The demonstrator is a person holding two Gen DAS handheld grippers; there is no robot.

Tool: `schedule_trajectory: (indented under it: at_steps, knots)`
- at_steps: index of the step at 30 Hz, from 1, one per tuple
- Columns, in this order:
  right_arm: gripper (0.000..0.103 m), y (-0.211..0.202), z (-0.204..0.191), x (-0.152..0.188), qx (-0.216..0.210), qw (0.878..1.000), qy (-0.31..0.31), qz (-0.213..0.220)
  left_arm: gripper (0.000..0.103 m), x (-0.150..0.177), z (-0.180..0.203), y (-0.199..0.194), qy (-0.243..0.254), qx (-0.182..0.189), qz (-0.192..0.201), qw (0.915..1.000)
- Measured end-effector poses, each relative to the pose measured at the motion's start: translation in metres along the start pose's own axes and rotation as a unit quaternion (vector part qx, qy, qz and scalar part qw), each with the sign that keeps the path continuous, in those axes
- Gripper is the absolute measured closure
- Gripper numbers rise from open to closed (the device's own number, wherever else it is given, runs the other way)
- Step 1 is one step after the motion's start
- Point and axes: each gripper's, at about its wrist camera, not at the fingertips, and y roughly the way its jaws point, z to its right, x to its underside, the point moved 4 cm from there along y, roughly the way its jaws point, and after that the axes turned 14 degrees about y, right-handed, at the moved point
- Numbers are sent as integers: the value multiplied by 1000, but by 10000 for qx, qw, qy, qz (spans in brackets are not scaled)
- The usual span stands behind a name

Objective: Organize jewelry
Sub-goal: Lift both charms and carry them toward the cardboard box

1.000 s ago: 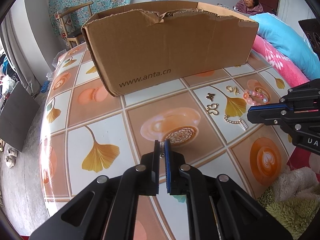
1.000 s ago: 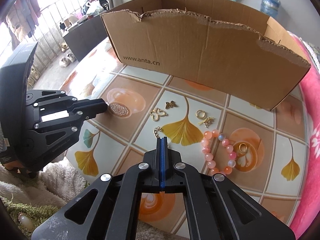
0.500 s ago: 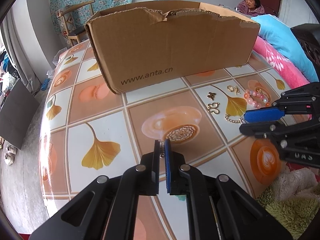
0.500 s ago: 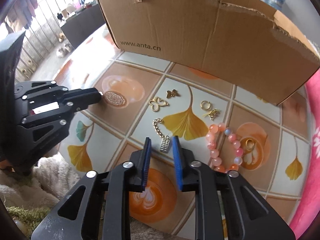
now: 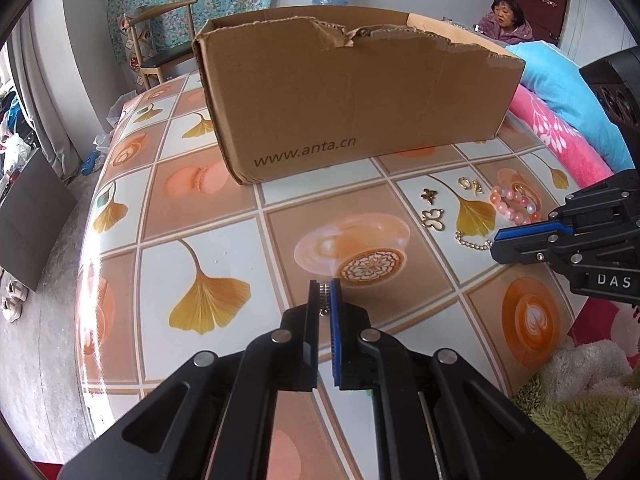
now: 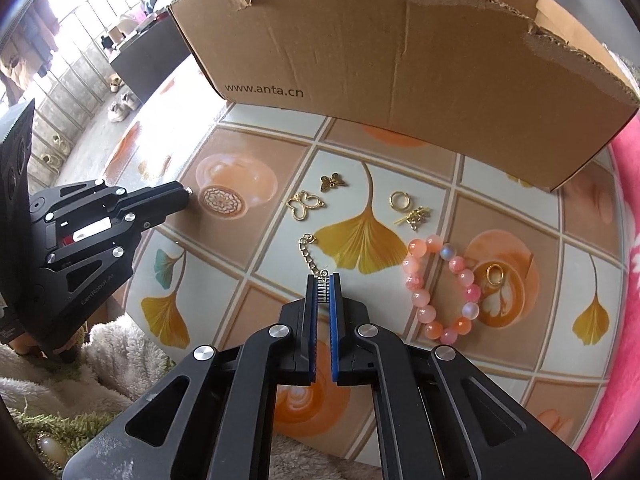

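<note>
While the left tool (image 5: 324,294) hangs low in the middle of its own view, its jaws are clamped on a small ribbed silver piece (image 5: 323,295) whose kind cannot be made out, held just above the patterned desk (image 5: 208,240). The right tool (image 6: 323,286) sits low in the centre of its view, jaws closed on the small silver bar charm (image 6: 322,290) at the end of a gold chain (image 6: 311,255), which trails up and to the left across the desk from the fingertips.

To the right of the chain in the right wrist view lies a pink bead bracelet (image 6: 420,300), with a gold ring (image 6: 495,275) inside its loop. Above these, toward the middle of the frame, lie a gold hoop (image 6: 399,201), a small gold cluster charm (image 6: 416,216), an open butterfly outline pendant (image 6: 304,205) and a smaller solid butterfly charm (image 6: 332,182).

A torn cardboard box (image 6: 400,60) printed "www.anta.cn" stands across the upper part of both views, behind all the jewelry. A pink blanket (image 6: 628,240) runs along the right edge. A seated person (image 5: 509,16) shows at the upper right of the left wrist view.
</note>
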Motion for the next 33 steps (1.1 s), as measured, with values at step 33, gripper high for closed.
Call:
schedule_trajectory:
  at_steps: [33]
  knots:
    - [100,-125,23,-179,-1346,9760,-882,1465,99,-190,-61,-34,709,531,785,9930]
